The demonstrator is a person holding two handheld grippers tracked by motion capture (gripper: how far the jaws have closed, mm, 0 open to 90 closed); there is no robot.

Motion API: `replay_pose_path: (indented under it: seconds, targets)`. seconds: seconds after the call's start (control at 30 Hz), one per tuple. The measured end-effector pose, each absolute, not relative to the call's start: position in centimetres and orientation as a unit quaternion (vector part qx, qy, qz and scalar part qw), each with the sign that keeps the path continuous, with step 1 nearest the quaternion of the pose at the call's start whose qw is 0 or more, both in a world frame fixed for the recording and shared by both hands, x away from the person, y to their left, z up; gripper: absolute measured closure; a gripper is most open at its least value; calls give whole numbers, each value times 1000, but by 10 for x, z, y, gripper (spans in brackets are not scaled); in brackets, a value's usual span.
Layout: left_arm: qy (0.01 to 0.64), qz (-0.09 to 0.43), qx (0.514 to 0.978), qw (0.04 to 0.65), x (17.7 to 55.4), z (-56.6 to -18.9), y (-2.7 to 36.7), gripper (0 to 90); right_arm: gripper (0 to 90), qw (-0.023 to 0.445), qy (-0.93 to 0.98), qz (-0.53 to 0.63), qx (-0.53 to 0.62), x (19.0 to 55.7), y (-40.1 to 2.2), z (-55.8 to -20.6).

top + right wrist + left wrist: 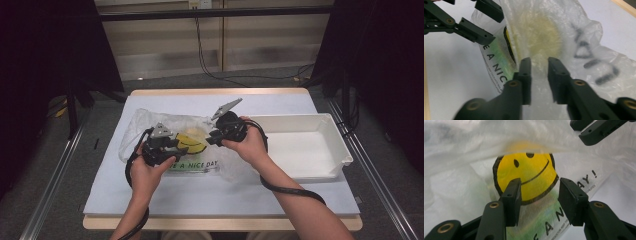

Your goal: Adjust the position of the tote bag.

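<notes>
High view puts the plastic bag (165, 137) left of centre on the table (220, 197), with a white tray (327, 127) at its right. Left tool (167, 145) hovers over the smiley print with jaws apart, grasping nothing. Right tool (539, 75) pinches a raised fold of the bag's film.

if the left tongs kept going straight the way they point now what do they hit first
Most likely the plastic bag: the left tongs stand open, aimed at its yellow smiley face lying just ahead. Depth is hard to judge, but nothing else sits in that line.
</notes>
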State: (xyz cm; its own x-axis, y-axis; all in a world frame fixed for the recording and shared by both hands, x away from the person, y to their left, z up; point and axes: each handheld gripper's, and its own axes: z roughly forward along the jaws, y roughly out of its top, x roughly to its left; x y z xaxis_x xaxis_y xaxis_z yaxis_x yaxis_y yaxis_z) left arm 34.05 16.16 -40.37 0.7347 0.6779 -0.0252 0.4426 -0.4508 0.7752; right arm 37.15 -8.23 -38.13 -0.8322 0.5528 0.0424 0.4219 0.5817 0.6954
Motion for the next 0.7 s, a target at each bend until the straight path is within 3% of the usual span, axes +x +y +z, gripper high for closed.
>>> replay_pose_path:
  seconds: [0.17, 0.53, 0.7]
  targets:
    - [333, 153, 837, 405, 344, -401, 158, 529, 900, 79, 882, 375, 275, 370, -83, -379]
    - [338, 146, 827, 425, 350, -396, 151, 548, 900, 78, 879, 381, 275, 368, -87, -377]
    - [334, 142, 829, 424, 351, -396, 151, 608, 900, 73, 883, 377, 270, 367, -85, -378]
